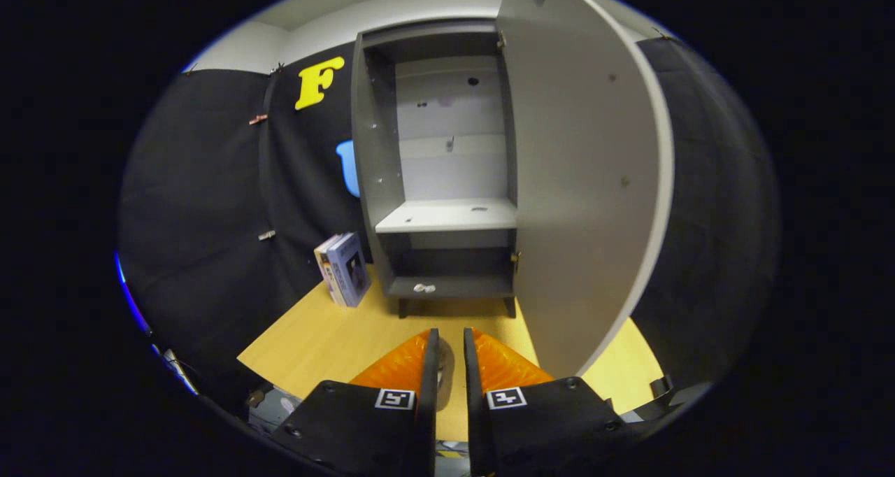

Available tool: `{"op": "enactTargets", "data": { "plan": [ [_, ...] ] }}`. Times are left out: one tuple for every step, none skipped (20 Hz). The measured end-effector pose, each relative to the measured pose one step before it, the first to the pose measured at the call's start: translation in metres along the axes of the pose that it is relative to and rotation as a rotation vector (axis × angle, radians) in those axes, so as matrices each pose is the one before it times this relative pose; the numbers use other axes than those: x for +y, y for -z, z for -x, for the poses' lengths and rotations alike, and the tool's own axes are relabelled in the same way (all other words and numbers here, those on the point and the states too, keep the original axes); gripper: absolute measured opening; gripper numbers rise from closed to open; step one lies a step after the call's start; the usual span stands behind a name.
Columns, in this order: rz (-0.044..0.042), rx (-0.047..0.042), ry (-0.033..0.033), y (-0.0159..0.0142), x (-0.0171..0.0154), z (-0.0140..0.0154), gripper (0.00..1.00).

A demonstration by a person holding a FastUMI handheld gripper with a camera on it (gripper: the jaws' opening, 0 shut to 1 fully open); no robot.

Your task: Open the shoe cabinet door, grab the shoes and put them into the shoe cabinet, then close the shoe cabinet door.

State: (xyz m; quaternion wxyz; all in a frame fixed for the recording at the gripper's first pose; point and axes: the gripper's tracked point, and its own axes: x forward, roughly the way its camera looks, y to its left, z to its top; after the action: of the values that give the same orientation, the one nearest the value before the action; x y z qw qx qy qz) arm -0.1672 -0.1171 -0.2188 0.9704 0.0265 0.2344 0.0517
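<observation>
Straight ahead, the shoe cabinet (pixel 437 176) stands at the far side of the light wooden worktop (pixel 328 337), against the black cloth wall. It is a tall, narrow grey carcass on short dark feet, and its door (pixel 580 183) is swung wide open to the right, its pale inner face turned toward the tongs and covering whatever lies behind it on that side. Inside, one light shelf (pixel 447 216) crosses the cabinet about midway up; the compartment above it has a pale back panel with a few small dark holes, too small to make out further. The low compartment under the shelf is dark, and a small whitish object (pixel 424 288) lies on its floor near the front edge; what it is cannot be told.

Left of the cabinet, near its foot, a carton (pixel 344 268) stands on the worktop, leaning against the cloth; its printing is too small to read.

Nearest, the tongs (pixel 451 354) point toward the cabinet, their two orange ribbed fingers (pixel 398 361) only a narrow gap apart, nearly closed, with nothing clearly gripped; a faint greyish shape shows in the gap, indistinct. Each black finger mount carries a square black-and-white marker (pixel 394 399).
</observation>
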Motion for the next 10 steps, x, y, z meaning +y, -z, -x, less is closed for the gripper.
{"op": "enactTargets", "data": {
  "plan": [
    [-0.00688,0.02399,-0.00946,0.01148,0.00778,-0.00925,0.23],
    [-0.01023,0.02484,-0.00432,0.01066,0.00704,-0.00954,0.23],
    [-0.0049,0.02599,0.00228,0.01106,0.00586,-0.0109,0.23],
    [-0.00063,0.0235,0.00069,0.00966,0.0063,-0.01055,0.23],
    [0.00247,0.0205,0.0025,0.00885,0.00614,-0.01023,0.23],
    [-0.00121,0.01968,0.00159,0.00854,0.00527,-0.0111,0.23],
    [-0.00479,0.02233,0.00245,0.00835,0.00509,-0.01091,0.23],
    [-0.00533,0.02335,0.00585,0.00955,0.00324,-0.01198,0.23],
    [-0.00425,0.02547,0.00587,0.0099,0.0039,-0.01299,0.23],
    [-0.00021,0.02608,0.00552,0.01057,0.00268,-0.01266,0.23]
  ]
}}
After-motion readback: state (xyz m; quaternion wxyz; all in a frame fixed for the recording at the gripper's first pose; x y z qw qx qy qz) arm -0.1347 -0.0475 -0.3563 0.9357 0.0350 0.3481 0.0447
